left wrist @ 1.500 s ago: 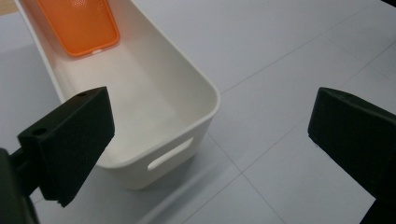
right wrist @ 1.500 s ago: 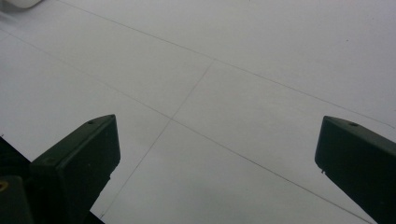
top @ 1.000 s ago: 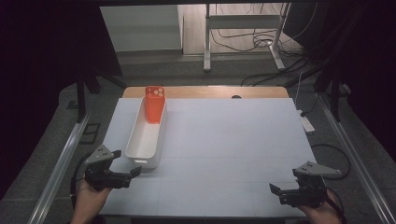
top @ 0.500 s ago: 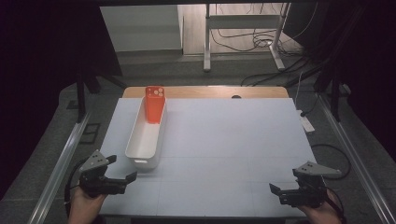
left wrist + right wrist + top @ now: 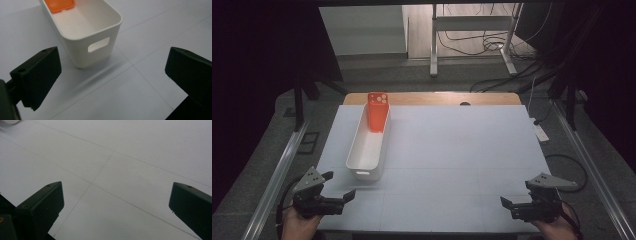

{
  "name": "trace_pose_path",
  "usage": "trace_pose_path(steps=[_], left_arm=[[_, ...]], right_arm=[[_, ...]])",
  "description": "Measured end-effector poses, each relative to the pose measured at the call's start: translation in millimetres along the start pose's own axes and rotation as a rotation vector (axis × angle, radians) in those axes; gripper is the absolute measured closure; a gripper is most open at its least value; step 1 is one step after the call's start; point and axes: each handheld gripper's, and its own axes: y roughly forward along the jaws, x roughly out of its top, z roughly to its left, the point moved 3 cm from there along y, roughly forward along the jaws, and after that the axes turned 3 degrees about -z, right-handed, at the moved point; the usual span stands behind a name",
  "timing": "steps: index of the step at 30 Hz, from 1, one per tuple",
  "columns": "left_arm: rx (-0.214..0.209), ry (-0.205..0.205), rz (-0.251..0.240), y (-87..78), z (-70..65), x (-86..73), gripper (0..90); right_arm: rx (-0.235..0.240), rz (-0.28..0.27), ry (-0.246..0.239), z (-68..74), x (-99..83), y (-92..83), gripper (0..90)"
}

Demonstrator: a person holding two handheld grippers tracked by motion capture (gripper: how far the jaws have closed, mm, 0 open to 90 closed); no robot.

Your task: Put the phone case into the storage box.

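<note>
The left gripper [image 5: 337, 186], jaws wide and empty, sits just near of the white bin [image 5: 367, 145], which probably holds the orange case [image 5: 377, 111] leaning at its far end. A careless approach could shove the light bin. The right gripper [image 5: 512, 206] rests wide at near right.

Smooth white plastic bin [image 5: 82, 30], orange plastic case [image 5: 377, 111], matt white table [image 5: 462, 150]
</note>
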Motion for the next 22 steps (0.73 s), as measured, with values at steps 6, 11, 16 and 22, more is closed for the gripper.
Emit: trace_pose_path(steps=[6, 11, 16, 22], left_arm=[[0.002, 0.013, 0.004, -2.9, -1.6, -5.2, 0.8], [0.004, 0.027, 0.019, -2.8, -3.1, -9.3, 0.2], [0.000, 0.041, 0.016, -2.9, -4.7, -10.1, 0.0], [-0.004, 0.041, 0.015, -2.4, -4.6, -9.6, 0.0]], right_arm=[[-0.001, 0.001, 0.000, 0.2, 0.1, 0.1, 0.0], [-0.001, 0.001, 0.000, 0.3, 0.2, 0.1, 0.0], [-0.001, 0.003, -0.001, 0.4, 0.3, -0.1, 0.0], [-0.002, 0.005, -0.004, 0.2, 0.0, 0.2, 0.0]])
